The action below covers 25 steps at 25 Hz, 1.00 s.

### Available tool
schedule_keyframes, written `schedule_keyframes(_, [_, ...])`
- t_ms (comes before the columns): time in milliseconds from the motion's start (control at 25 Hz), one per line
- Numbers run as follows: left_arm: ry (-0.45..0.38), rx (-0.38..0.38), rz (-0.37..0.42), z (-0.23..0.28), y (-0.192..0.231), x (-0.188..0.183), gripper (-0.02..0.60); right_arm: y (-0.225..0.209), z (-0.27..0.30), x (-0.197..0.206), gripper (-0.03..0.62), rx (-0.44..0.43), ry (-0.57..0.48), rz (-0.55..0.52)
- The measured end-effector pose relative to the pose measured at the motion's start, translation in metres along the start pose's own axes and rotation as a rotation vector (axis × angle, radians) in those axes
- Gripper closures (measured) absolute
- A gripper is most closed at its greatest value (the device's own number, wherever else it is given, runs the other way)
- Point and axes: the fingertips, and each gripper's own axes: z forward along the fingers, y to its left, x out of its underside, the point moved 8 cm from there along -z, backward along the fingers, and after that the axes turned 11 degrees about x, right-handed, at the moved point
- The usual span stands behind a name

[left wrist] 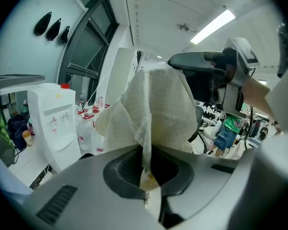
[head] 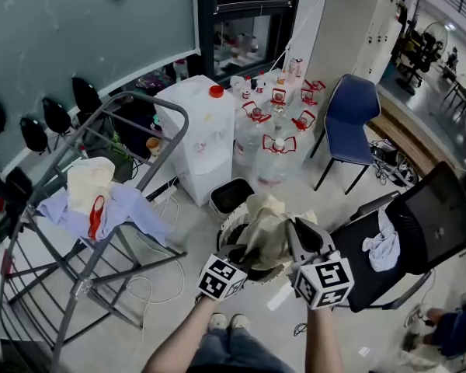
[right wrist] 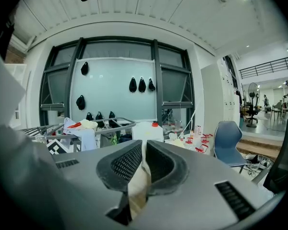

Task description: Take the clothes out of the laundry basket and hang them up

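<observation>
While you stand on the pale floor (head: 179, 305), both tools are clenched on the cream garment (head: 266, 217): your left tool (left wrist: 145, 162) pinches one fold and your right tool (right wrist: 143, 161) another, holding it bunched just above the white laundry basket (head: 226, 231) at your feet. To your left, the grey drying rack (head: 144, 99) carries a pale blue shirt (head: 132, 204) and a cream piece (head: 89, 179). Ahead stand a white water dispenser (head: 202, 138) and a cluster of water jugs (head: 272, 150). A blue chair (head: 351, 119) sits further right, and nearer you a black chair (head: 427, 224) bears a white cloth (head: 382, 245).
</observation>
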Motion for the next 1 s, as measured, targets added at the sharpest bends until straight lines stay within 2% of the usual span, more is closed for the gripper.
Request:
schedule_keyframes(240, [-0.011,-0.039,0.004,-0.017,-0.003,0.000,0.555,-0.004,-0.009,0.005,0.563,0.017,0.002,0.021])
schedule_keyframes(480, [-0.087,-0.174,0.004,-0.069,0.006,-0.016,0.555,-0.001,-0.015,0.013,0.563,0.018,0.020,0.041])
schedule_keyframes(600, [-0.144,-0.255,0.032,-0.102,0.005,-0.032,0.555,0.008,-0.014,0.017,0.563,0.001,0.029,0.042])
schedule_keyframes(840, [-0.283,-0.397,0.122,-0.173,-0.018,-0.075,0.555,0.040,-0.009,0.013,0.563,-0.105,0.011,0.008])
schedule_keyframes(1000, [-0.303,-0.499,0.142,-0.213,-0.029,-0.078,0.555,0.075,-0.006,-0.005,0.565,-0.189,-0.018,-0.037])
